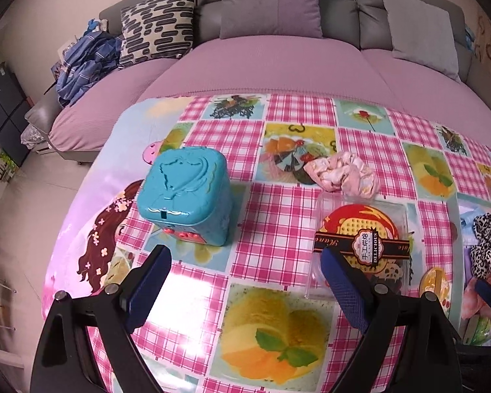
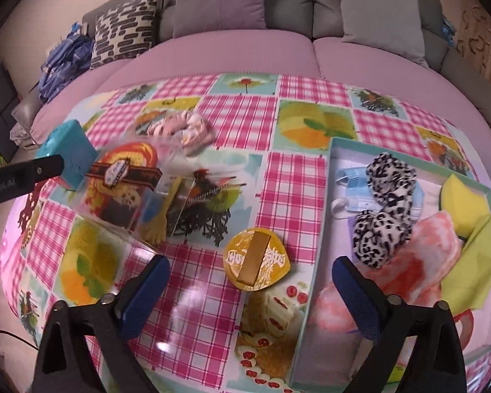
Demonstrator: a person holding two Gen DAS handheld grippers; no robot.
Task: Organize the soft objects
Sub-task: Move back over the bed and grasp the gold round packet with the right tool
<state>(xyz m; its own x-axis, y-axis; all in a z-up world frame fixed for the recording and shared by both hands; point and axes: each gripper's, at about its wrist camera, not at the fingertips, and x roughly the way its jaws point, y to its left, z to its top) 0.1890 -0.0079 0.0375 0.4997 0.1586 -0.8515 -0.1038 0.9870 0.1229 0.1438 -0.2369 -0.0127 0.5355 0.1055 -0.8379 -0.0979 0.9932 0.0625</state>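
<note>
A pink satin scrunchie lies on the patterned tablecloth behind a clear plastic box with a red label. To the right, a shallow teal box holds two leopard-print scrunchies, a pink cloth, a yellow sponge, a yellow-green cloth and a blue face mask. My left gripper is open and empty over the cloth between the blue toy case and the clear box. My right gripper is open and empty, just left of the teal box.
A blue toy case stands on the table's left side. A round golden lid lies between my right gripper's fingers on the cloth. A sofa with cushions runs along the table's far edge.
</note>
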